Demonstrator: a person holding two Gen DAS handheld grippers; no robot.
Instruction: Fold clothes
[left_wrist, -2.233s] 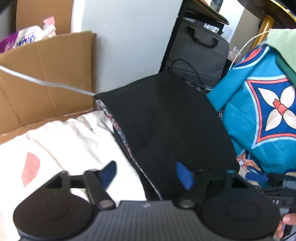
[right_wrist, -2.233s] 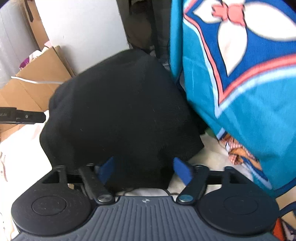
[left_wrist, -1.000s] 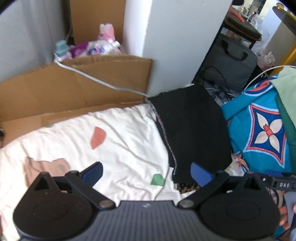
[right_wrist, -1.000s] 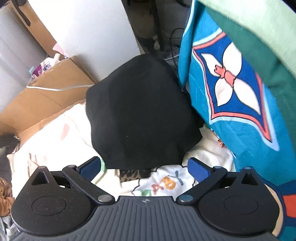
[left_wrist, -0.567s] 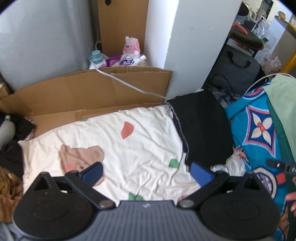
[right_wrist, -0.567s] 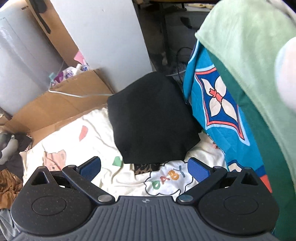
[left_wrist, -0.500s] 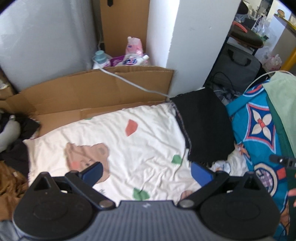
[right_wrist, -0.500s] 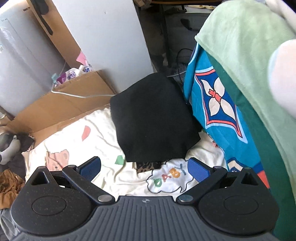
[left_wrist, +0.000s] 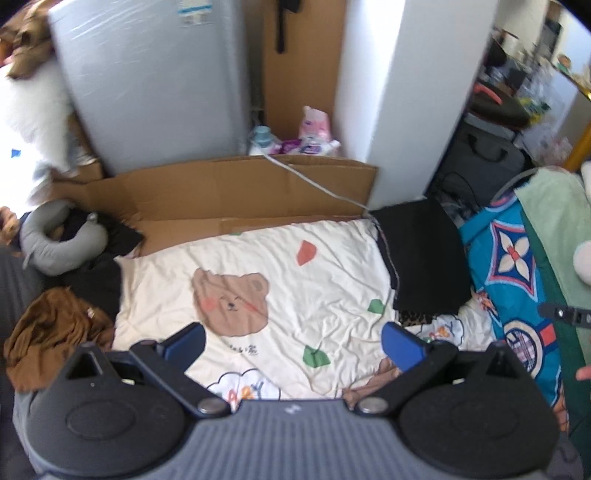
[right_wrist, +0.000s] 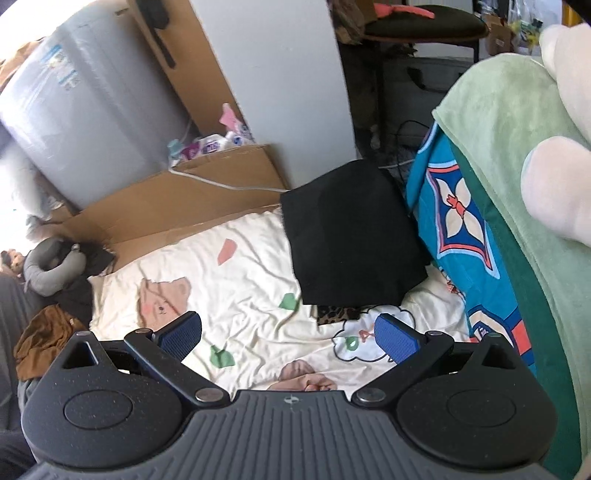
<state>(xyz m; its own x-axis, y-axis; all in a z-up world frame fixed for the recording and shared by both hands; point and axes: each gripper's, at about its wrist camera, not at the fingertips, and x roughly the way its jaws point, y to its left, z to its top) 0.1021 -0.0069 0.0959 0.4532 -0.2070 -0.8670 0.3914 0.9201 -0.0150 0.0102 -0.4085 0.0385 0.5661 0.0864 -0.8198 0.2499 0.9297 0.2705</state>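
A folded black garment (left_wrist: 424, 258) (right_wrist: 351, 236) lies at the far right of a cream bear-print sheet (left_wrist: 280, 295) (right_wrist: 240, 288), on top of a leopard-print piece (right_wrist: 334, 314). My left gripper (left_wrist: 293, 341) hangs open, well back from the black garment and above the sheet's middle. My right gripper (right_wrist: 288, 336) is open too, held high over the sheet's near side with nothing between its fingers. A brown crumpled garment (left_wrist: 51, 332) (right_wrist: 40, 336) lies at the sheet's left edge, beside dark clothes (left_wrist: 99, 273).
Flattened cardboard (left_wrist: 229, 195) lines the far edge, with a white cable (left_wrist: 317, 184) over it. A grey neck pillow (left_wrist: 51, 240) sits at the left. A blue patterned blanket (left_wrist: 517, 280) and green fabric (right_wrist: 517, 184) rise on the right. A grey wrapped panel (left_wrist: 155, 81) and a white wall stand behind.
Both grippers have opened and pulled back and up from the black garment, which stays lying folded. Far more of the sheet and the room shows now.
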